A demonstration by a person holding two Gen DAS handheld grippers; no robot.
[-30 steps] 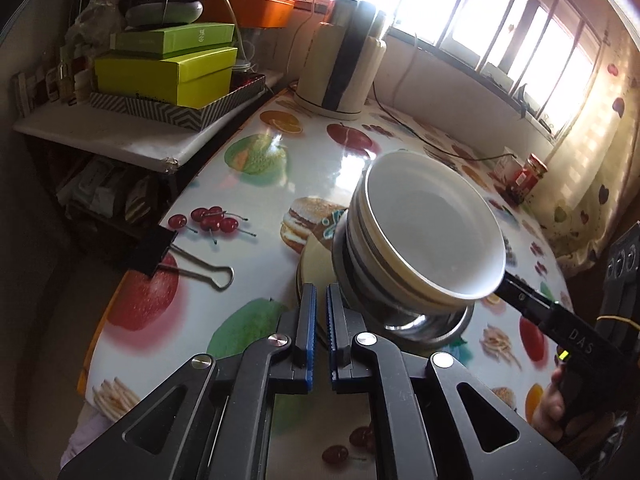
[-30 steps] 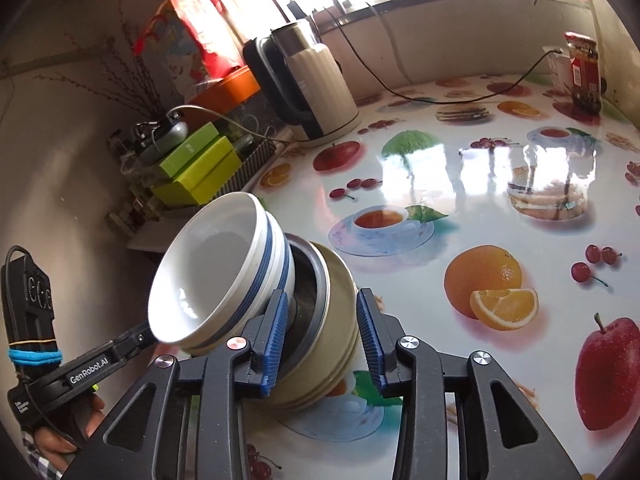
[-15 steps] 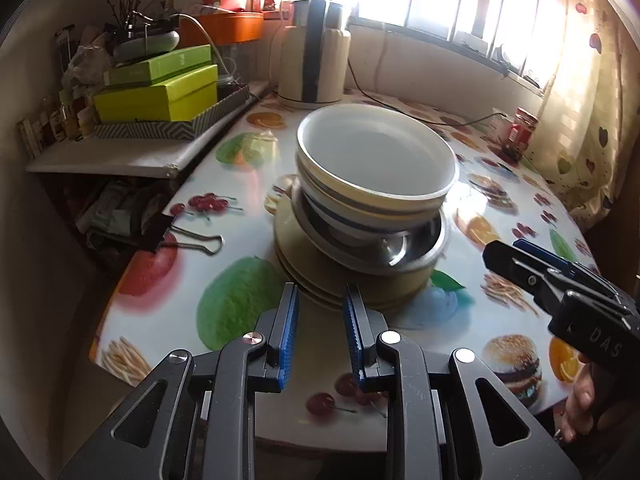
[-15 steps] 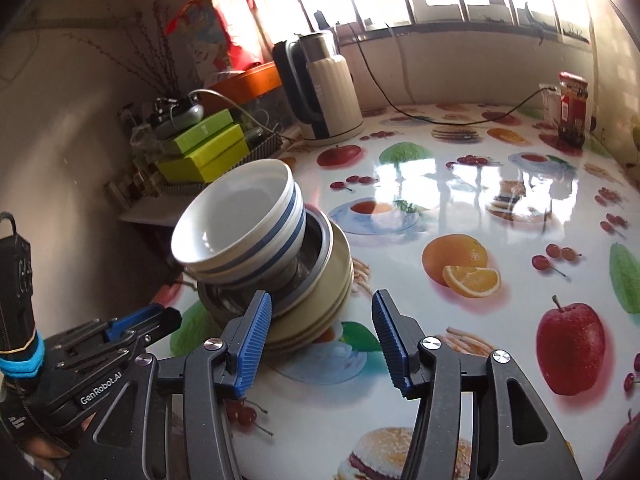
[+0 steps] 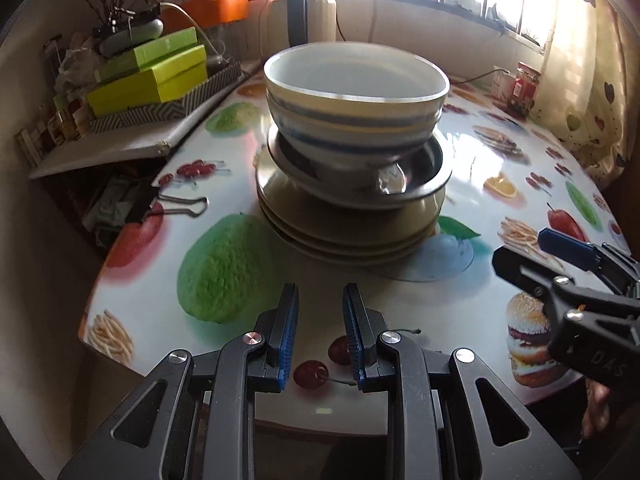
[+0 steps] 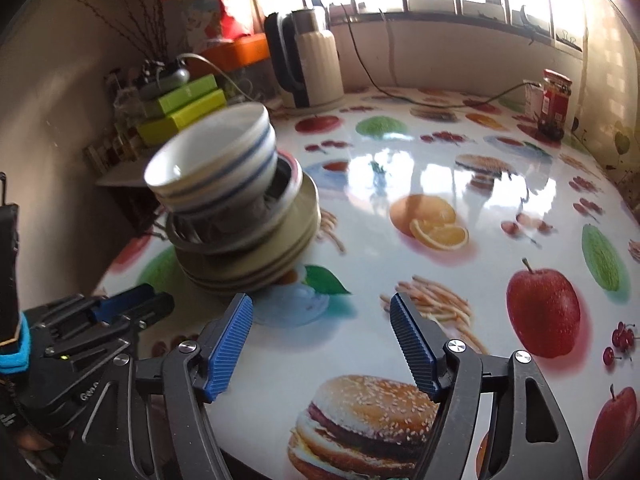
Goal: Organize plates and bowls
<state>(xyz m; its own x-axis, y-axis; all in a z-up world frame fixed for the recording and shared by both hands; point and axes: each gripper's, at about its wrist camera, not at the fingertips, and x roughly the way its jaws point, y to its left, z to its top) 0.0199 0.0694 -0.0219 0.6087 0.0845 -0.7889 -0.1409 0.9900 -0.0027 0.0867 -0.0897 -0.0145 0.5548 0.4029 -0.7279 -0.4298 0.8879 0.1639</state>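
A: Item one, the stack, centre of the left wrist view. Striped bowls [image 5: 354, 92] nested on top, a steel dish [image 5: 404, 184] under them, beige plates [image 5: 344, 232] at the bottom, all resting on the fruit-print table [image 5: 224, 312]. No gripper touches it.

B: Step in hand?

A: By my reading, the piling is done and both tools are clear of it. Left gripper [image 5: 319, 332], bottom centre of that view: pads a narrow gap apart, nothing between them, only tablecloth beyond. Right gripper [image 6: 322, 344], bottom centre of its own view: jaws opening wide, empty too, with the stack up and to the left of its near pad.

B: Next move?

A: Probably a check or a nudge. The top bowls sit off-centre and look tilted in the right wrist view, though they are blurred. If anything shifts, a slow touch at the plates' edge is called for, not at the bowls.

B: Surroundings, left to right?

A: Green boxes [image 5: 156, 76] on a side shelf, upper left; a binder clip [image 5: 172, 204] on the table just left of the stack; kettle [image 6: 310, 56] at the back; red-lidded jar [image 6: 555, 104] far right with a cable running near it.

B: Obstructions?

A: Only the clip is near; the rest stands well apart.
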